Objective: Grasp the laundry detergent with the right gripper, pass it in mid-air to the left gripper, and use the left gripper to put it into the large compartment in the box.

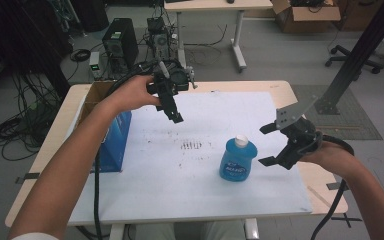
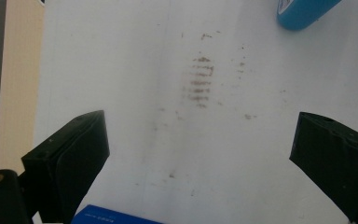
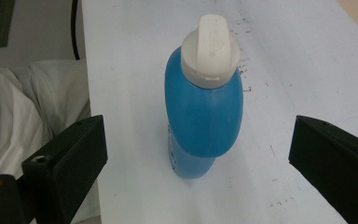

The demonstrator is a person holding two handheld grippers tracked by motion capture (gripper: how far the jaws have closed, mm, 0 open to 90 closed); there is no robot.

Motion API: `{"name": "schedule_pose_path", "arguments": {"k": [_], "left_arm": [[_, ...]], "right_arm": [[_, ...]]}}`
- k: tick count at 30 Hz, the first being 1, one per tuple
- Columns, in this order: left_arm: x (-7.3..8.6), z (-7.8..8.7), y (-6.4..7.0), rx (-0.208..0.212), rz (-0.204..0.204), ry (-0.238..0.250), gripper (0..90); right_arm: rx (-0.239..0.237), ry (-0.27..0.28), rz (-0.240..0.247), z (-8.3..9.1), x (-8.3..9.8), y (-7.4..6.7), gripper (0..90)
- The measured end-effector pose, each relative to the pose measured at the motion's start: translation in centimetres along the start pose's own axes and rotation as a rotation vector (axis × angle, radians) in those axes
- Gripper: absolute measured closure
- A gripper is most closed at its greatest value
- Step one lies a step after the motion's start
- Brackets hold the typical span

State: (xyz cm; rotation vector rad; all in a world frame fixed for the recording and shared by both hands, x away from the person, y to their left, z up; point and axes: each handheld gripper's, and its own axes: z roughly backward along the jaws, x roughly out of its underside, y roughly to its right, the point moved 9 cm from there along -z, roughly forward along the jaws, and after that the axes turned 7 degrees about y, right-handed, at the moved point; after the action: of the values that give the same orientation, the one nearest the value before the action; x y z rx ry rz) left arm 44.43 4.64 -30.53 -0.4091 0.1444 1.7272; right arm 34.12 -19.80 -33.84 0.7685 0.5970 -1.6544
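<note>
Right gripper [image 1: 271, 145] lining up on blue bottle [image 1: 238, 160], lower right of centre in the high view.

Jaws spread, bottle upright between them but untouched (white cap [image 3: 210, 50] on); grip the body below the cap, squarely, to avoid tipping. Left gripper [image 1: 176, 117] also spread, hovering upper centre. Count: one bottle, one blue box [image 1: 114, 145], two grippers.

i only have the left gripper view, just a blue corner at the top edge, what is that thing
Observer: A blue bottle with a white cap, standing upright on the white board.
Operator: where are the right tongs
Observer: The right tongs are beside the bottle, jaws wide open, not touching it.
Operator: and the blue edge at my bottom
Observer: That is a blue box at the board's left edge.
</note>
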Motion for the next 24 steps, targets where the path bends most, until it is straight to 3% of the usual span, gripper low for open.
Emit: {"name": "schedule_pose_path", "arguments": {"k": [9,10,24], "left_arm": [[0.1,-0.1,-0.1,0.0,0.003,-0.003,4.7],[0.1,-0.2,0.0,0.001,0.005,-0.003,4.7],[0.1,-0.4,-0.2,0.001,0.004,-0.009,4.7]], "right_arm": [[-0.009,0.07,-0.027,-0.7,1.2,0.5,3.5],[-0.016,0.097,-0.032,-0.9,1.3,0.4,3.5],[-0.028,0.188,-0.07,-2.2,3.3,0.6,3.2]]}}
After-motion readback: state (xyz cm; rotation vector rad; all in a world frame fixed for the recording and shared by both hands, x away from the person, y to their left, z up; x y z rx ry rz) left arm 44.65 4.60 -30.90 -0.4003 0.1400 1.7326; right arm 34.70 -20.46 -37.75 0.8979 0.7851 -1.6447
